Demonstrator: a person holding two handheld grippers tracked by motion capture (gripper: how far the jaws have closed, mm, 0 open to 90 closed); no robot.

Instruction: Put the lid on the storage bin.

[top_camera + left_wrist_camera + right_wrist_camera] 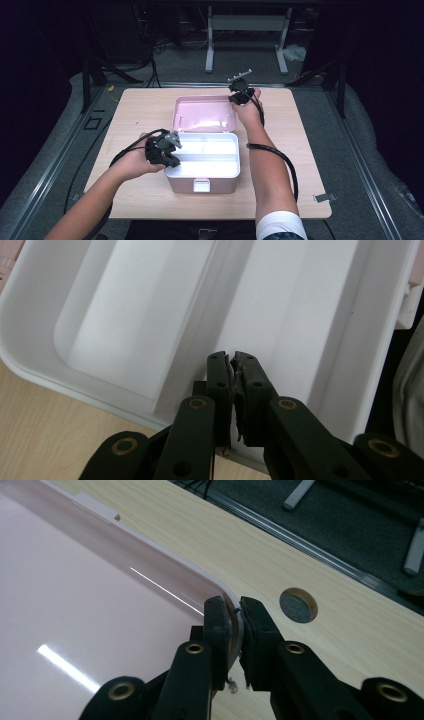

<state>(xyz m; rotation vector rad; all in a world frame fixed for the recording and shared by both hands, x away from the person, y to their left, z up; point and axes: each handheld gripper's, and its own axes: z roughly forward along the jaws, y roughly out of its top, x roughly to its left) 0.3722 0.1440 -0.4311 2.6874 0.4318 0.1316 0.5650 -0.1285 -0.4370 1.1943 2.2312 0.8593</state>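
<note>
Wooden table, unlabelled pink box; right tool clamping lid, left tool closed on tray.

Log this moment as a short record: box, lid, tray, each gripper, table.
box: pink box, open, on the table
lid: pink lid, swung back, standing behind the box
tray: white tray, divided, nothing in the compartments shown
left gripper: left gripper, shut on the tray's rim
right gripper: right gripper, shut on the lid's corner edge
</note>
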